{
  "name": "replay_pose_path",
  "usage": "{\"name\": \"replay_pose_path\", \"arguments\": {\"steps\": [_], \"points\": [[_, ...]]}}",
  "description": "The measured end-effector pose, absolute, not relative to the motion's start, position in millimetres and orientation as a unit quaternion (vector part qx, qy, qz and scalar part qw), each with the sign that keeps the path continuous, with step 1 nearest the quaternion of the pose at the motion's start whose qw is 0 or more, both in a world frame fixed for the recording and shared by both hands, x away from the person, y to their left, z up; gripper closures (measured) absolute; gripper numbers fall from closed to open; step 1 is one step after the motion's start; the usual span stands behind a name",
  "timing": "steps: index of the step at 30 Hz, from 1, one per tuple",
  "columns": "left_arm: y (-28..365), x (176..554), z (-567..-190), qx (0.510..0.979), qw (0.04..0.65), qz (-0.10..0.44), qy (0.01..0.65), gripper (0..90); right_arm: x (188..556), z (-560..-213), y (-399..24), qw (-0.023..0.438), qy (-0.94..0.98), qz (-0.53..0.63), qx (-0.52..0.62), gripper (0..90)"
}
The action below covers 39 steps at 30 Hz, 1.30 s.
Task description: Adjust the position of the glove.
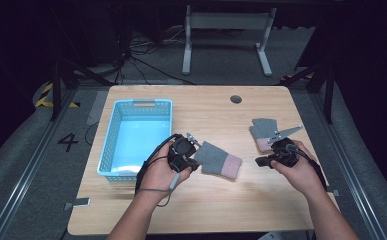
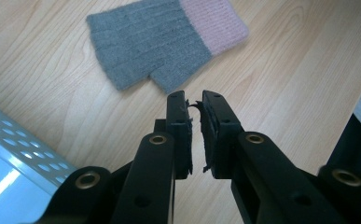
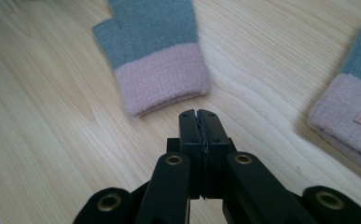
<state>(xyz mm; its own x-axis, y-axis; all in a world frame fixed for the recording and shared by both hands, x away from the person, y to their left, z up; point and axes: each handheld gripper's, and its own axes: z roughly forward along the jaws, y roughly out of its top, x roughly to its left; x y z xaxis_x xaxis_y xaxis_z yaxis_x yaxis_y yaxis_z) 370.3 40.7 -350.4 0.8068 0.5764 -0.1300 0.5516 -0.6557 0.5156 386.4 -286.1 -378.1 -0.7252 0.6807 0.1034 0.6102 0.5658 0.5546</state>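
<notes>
Glove (image 2: 164, 44) flat on table, just ahead of left fingers (image 2: 176, 112).

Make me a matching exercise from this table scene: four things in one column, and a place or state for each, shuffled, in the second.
Things:
1. basket
2. glove by the left gripper
3. right gripper
4. glove by the right gripper

Places or states:
A. lies flat near the table's middle, pink cuff away from the basket
B. fingers pressed together, nothing between them
C. light blue, at the table's left side
D. lies toward the table's right edge, partly hidden by the gripper's grey plate

Pairs: 1-C, 2-A, 3-B, 4-D
</notes>
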Motion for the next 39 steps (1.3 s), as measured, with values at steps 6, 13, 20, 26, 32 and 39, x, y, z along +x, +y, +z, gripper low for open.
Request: {"name": "replay_pose_path", "arguments": {"steps": [6,13,20,26,32,39], "points": [[41.5,370.1,-349.8,0.910,0.275,0.020,0.311,77.5,383.4,-376.7,-274.9,0.052,0.884,0.301,0.353,90.0],[40.9,369.8,-349.8,0.910,0.274,0.018,0.311,74.1,383.1,-383.8,-251.1,0.030,0.891,0.309,0.332,90.0],[40.9,370.0,-350.2,0.910,0.275,0.017,0.311,72.2,383.3,-398.8,-226.1,0.024,0.900,0.298,0.316,90.0],[40.9,370.6,-351.5,0.910,0.272,0.015,0.311,71.0,387.6,-412.9,-211.9,0.025,0.904,0.292,0.310,90.0],[40.8,371.1,-352.5,0.911,0.271,0.015,0.311,69.9,391.4,-421.1,-207.1,0.030,0.905,0.285,0.314,90.0],[39.8,371.0,-354.0,0.911,0.268,0.015,0.312,68.9,394.1,-425.6,-208.4,0.034,0.906,0.279,0.318,90.0]]}}
